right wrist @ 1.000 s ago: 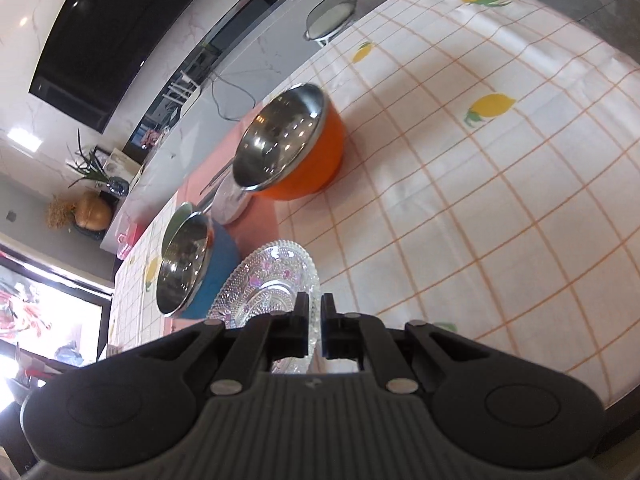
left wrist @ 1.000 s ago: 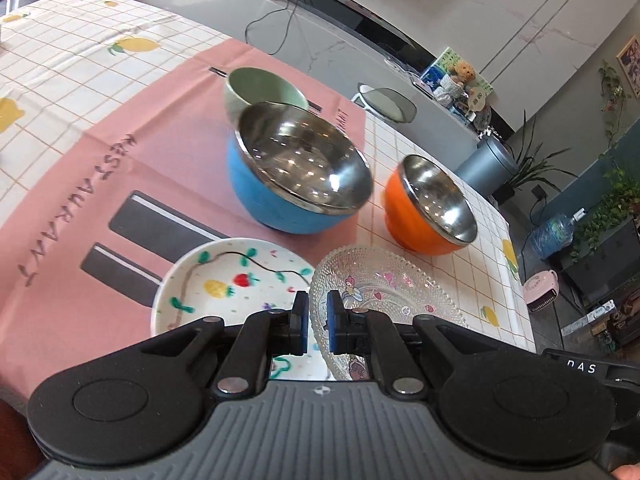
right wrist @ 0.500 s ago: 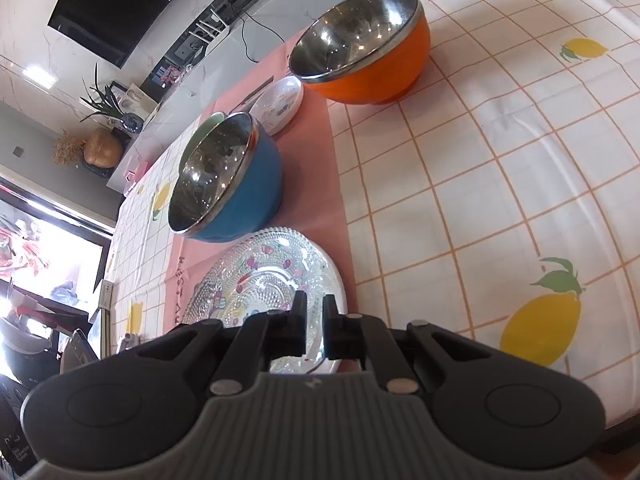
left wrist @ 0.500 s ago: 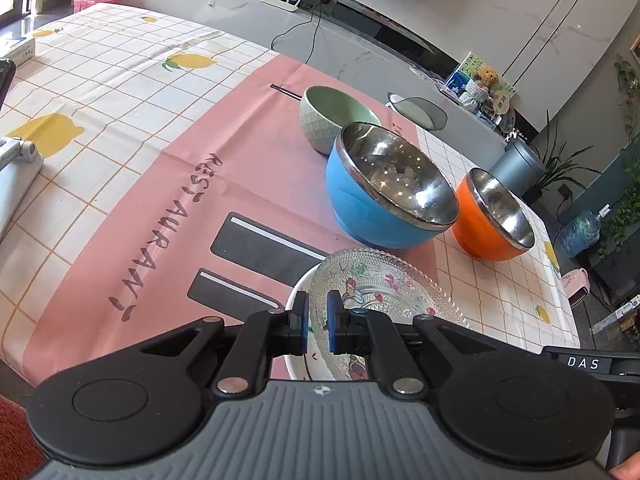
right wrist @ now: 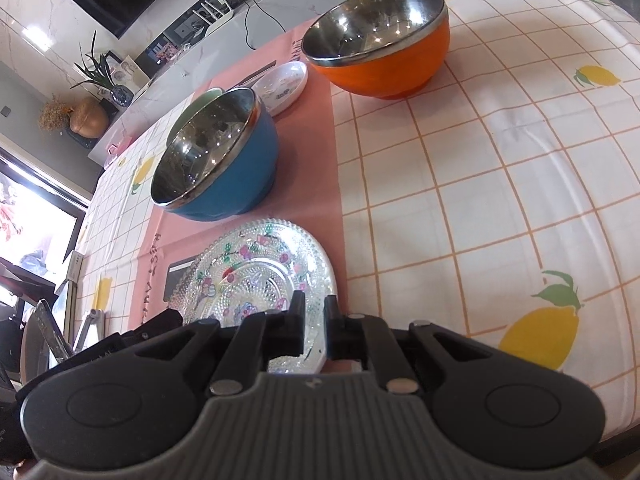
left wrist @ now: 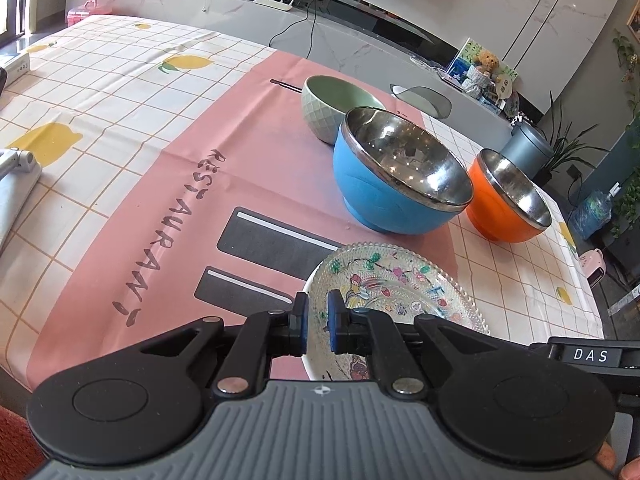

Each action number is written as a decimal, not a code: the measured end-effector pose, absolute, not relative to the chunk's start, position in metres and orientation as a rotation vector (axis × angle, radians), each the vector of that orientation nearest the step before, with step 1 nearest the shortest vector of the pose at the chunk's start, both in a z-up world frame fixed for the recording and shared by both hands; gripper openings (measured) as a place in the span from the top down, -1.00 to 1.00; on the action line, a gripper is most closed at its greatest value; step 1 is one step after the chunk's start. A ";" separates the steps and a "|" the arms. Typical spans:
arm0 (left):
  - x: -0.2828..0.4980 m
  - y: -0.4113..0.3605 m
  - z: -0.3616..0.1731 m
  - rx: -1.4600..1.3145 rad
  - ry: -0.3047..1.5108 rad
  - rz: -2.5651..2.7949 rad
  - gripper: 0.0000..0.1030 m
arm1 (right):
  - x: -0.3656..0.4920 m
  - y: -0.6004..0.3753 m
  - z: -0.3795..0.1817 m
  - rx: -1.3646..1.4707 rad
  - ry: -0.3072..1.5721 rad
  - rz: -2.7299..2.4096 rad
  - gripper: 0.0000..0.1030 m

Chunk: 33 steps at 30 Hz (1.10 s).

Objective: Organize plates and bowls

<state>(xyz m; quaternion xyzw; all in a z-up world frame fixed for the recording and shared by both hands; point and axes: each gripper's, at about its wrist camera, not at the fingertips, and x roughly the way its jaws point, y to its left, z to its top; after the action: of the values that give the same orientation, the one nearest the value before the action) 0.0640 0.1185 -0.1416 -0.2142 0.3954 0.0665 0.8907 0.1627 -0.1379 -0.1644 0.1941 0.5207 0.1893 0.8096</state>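
left hand-held gripper [left wrist: 317, 322]: mine, fingers nearly together with a thin gap, over the near-left rim of the glass plate [left wrist: 400, 292]. Can't tell whether they pinch the rim or just hover.
right hand-held gripper [right wrist: 313, 326]: same, narrow gap, at the near-right rim of the glass plate [right wrist: 256, 276]. Grip on it unclear too.
glass plate, location: near edge of the tabletop [left wrist: 100, 92], on the pink mat [left wrist: 172, 184], stacked on a white plate [left wrist: 310, 286] whose rim just shows under it.
glass plate, handling: my guess is stiff, brittle, slick; beaded rim gives some bite. Pinch the rim, lift level, no knocks.
blue bowl [left wrist: 394, 174]: steel-lined, just beyond the plates. Probably light, rigid, slippery inside; take it by the rim wall.
orange bowl [left wrist: 508, 200]: same build, smaller, right of the blue one, off the mat.
green bowl [left wrist: 336, 106]: ceramic-looking, behind the blue one, close or touching. Likely heavier, chips easily.
small white dish [right wrist: 282, 86]: far side, between blue and orange bowls.
count, bowls: 3.
count, plates: 3 including the small dish.
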 end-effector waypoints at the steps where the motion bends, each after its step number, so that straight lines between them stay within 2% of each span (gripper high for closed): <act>1: 0.064 0.118 -0.142 -0.434 0.820 0.140 0.79 | 0.162 -0.136 -0.164 0.403 1.109 0.407 0.86; 11: 0.064 0.106 -0.143 -0.321 0.836 0.154 0.82 | 0.156 -0.121 -0.158 0.257 1.065 0.409 0.84; 30: 0.064 0.104 -0.141 -0.285 0.828 0.150 0.81 | 0.138 -0.089 -0.155 -0.057 0.971 0.401 0.77; 33: 0.064 0.103 -0.141 -0.283 0.828 0.149 0.81 | 0.138 -0.088 -0.155 -0.070 0.971 0.409 0.69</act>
<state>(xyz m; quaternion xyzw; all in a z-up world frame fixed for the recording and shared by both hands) 0.0640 0.1035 -0.1410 -0.1371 0.4005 0.0720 0.9031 0.1377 -0.0883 -0.1551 -0.0332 0.4634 0.1953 0.8637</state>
